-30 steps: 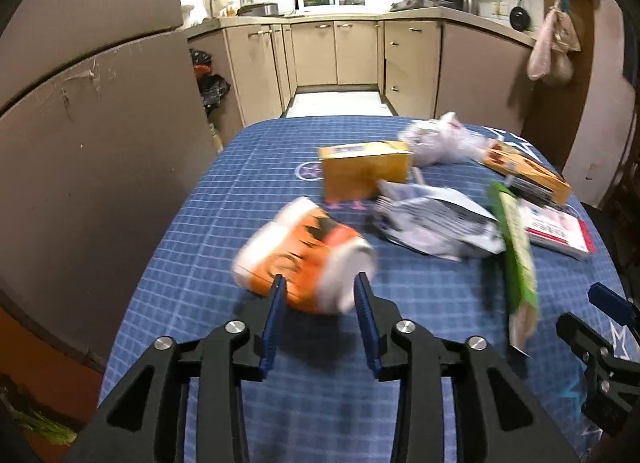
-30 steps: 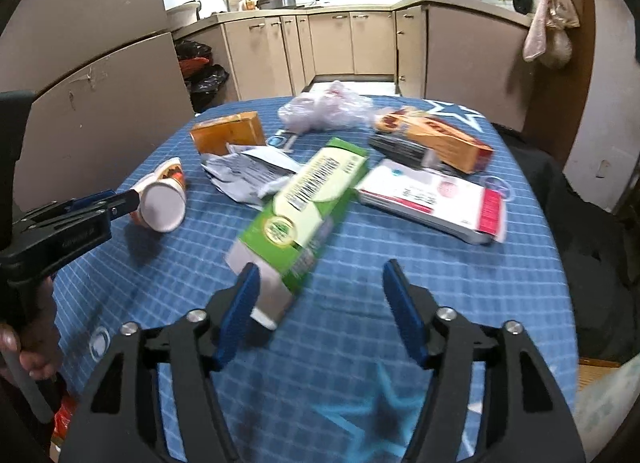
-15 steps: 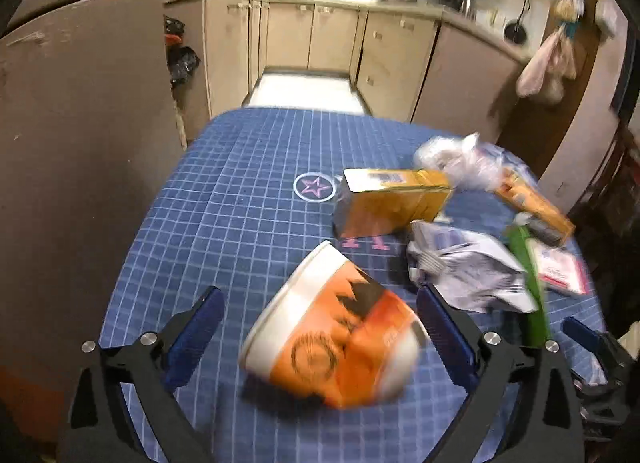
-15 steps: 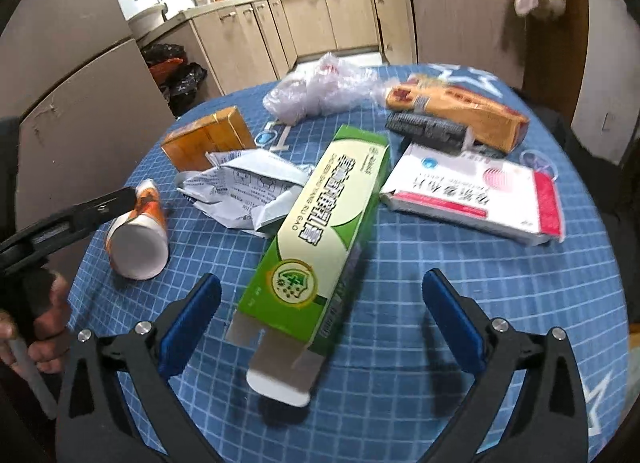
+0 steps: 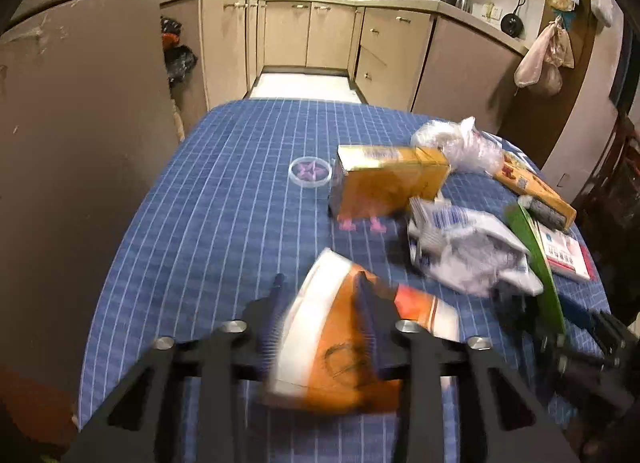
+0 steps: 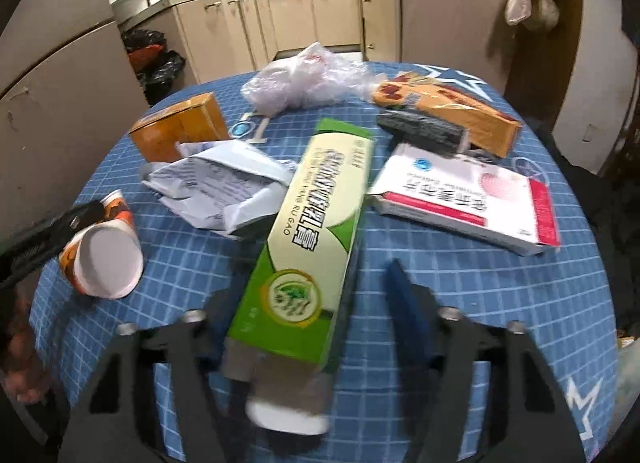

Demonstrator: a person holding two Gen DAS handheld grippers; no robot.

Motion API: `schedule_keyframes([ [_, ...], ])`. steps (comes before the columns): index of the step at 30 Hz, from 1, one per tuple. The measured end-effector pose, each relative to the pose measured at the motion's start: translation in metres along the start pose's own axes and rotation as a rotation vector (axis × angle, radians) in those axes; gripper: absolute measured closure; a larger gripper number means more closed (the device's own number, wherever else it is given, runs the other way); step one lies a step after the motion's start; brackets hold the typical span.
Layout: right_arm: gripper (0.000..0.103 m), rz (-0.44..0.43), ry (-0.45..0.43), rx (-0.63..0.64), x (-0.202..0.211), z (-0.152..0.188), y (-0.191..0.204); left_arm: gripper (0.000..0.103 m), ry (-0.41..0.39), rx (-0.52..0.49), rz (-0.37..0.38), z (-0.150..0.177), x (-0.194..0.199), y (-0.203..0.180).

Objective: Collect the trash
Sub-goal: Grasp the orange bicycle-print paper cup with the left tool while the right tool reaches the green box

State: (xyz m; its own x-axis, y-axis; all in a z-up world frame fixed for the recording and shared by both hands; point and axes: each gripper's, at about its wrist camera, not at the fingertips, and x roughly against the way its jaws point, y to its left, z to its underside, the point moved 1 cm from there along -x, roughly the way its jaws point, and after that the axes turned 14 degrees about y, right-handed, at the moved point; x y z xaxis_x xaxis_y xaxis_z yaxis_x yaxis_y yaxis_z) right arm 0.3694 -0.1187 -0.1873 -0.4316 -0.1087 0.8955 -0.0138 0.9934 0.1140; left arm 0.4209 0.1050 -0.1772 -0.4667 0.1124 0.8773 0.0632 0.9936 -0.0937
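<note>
My left gripper (image 5: 320, 315) is closing on the orange cup (image 5: 344, 347). My right gripper (image 6: 320, 303) is closing around the green box (image 6: 308, 235), one finger not touching.

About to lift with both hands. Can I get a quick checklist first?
1. Orange cup between the left gripper jaws: ok; the jaws are closing.
2. Left pads firm on the cup: cannot tell, the view is blurred.
3. Green box between the right gripper jaws: ok; the jaws are closing.
4. Right pads on the box: not ok, a gap shows beside the one finger in view.
5. Box free of neighbours: not ok, crumpled paper lies against its side.
</note>
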Motion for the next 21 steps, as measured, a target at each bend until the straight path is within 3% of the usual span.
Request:
schedule_keyframes([
  [1, 0.067, 0.002, -0.003, -0.007, 0.001, 0.001, -0.004, 0.09, -0.002, 0.01, 0.005, 0.006, 0.003, 0.003],
  [3, 0.075, -0.006, -0.004, -0.013, 0.003, 0.003, -0.01, 0.093, 0.0, 0.034, 0.024, 0.016, 0.008, 0.007],
  [9, 0.082, -0.052, -0.003, 0.017, 0.007, 0.01, -0.011, 0.099, 0.002, 0.014, 0.101, 0.036, 0.023, 0.004],
  [12, 0.082, -0.071, 0.003, 0.033, 0.008, 0.014, -0.012, 0.098, 0.001, -0.084, 0.169, 0.05, 0.029, -0.007],
  [14, 0.08, -0.077, 0.004, 0.038, 0.009, 0.014, -0.013, 0.092, -0.001, -0.165, 0.188, 0.059, 0.029, -0.013],
  [16, 0.073, -0.092, 0.008, 0.037, 0.009, 0.014, -0.012, 0.052, -0.019, -0.193, 0.157, 0.06, 0.027, -0.014],
  [17, 0.068, -0.11, 0.008, 0.033, 0.009, 0.014, -0.013, 0.044, -0.021, -0.216, 0.181, 0.06, 0.027, -0.013],
  [19, 0.031, -0.127, 0.009, 0.033, 0.01, 0.015, -0.013, 0.028, -0.026, -0.253, 0.284, 0.059, 0.03, -0.007],
  [21, 0.024, -0.112, 0.008, 0.034, 0.01, 0.019, -0.011, 0.026, -0.066, -0.274, 0.331, 0.059, 0.037, -0.001],
])
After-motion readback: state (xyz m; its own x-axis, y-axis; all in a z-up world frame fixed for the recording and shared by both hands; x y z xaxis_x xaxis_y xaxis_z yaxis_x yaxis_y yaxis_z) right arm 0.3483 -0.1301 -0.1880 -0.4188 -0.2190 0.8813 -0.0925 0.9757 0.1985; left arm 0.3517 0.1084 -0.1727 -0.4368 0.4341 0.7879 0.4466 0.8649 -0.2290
